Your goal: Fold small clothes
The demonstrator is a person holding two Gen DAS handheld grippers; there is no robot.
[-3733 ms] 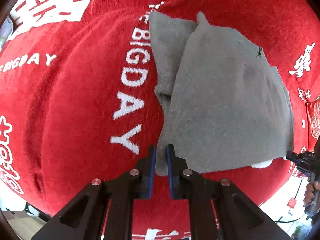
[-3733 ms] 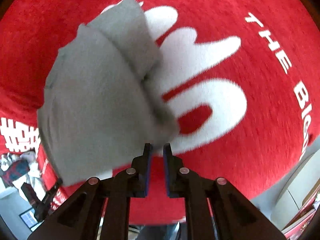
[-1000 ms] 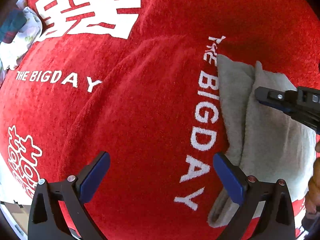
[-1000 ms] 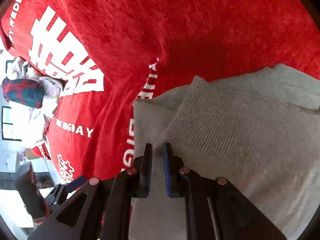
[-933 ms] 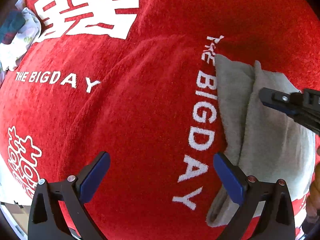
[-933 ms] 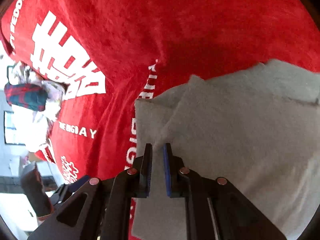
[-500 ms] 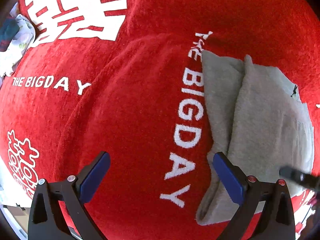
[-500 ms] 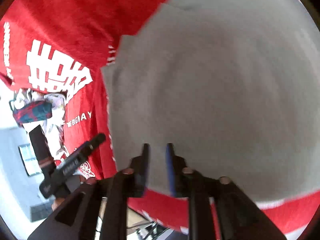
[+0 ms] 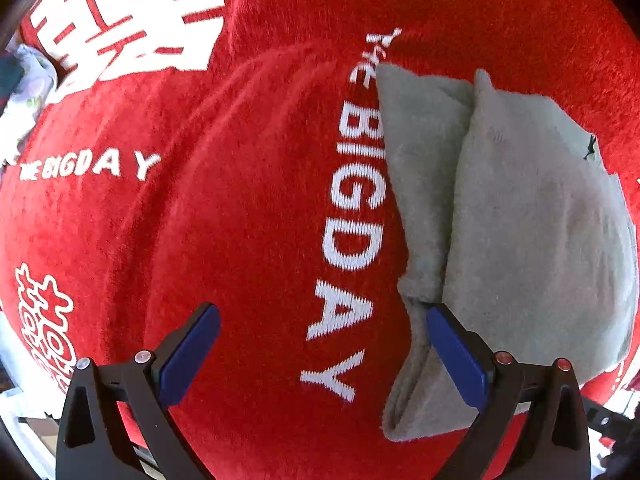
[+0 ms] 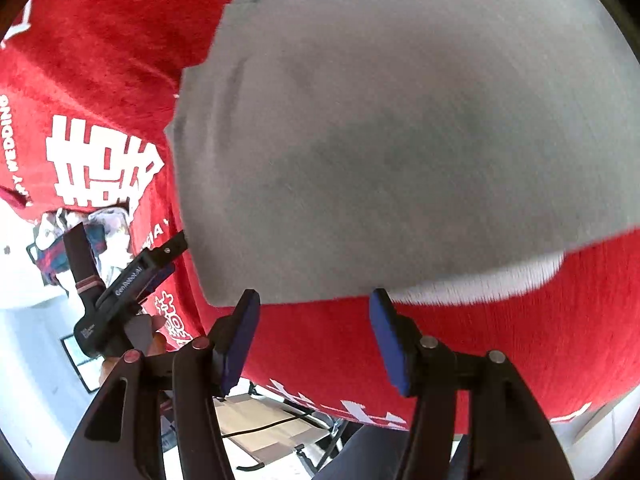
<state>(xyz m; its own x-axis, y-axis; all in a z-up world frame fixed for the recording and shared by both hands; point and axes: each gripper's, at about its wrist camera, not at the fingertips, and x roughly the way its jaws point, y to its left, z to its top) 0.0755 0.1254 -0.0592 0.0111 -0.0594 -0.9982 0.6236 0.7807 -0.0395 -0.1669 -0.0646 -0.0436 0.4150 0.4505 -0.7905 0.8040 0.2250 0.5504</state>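
Note:
A folded grey garment (image 9: 520, 216) lies on a red cloth with white lettering (image 9: 224, 216), at the right of the left wrist view. My left gripper (image 9: 320, 344) is open and empty, its right finger (image 9: 456, 348) at the garment's near left edge. In the right wrist view the same grey garment (image 10: 400, 132) fills most of the frame. My right gripper (image 10: 314, 332) is open and empty, just short of the garment's near edge. The left gripper also shows in the right wrist view (image 10: 160, 258), beside the garment's left edge.
A pile of other clothes (image 10: 80, 236) lies at the far left of the cloth; it also shows in the left wrist view (image 9: 24, 84). Past the cloth's near edge there is floor with a cable (image 10: 264, 428).
My right gripper has opened and pulled back from the garment's far fold to its near edge. My left gripper stayed open and shifted so that the garment sits more fully in its view.

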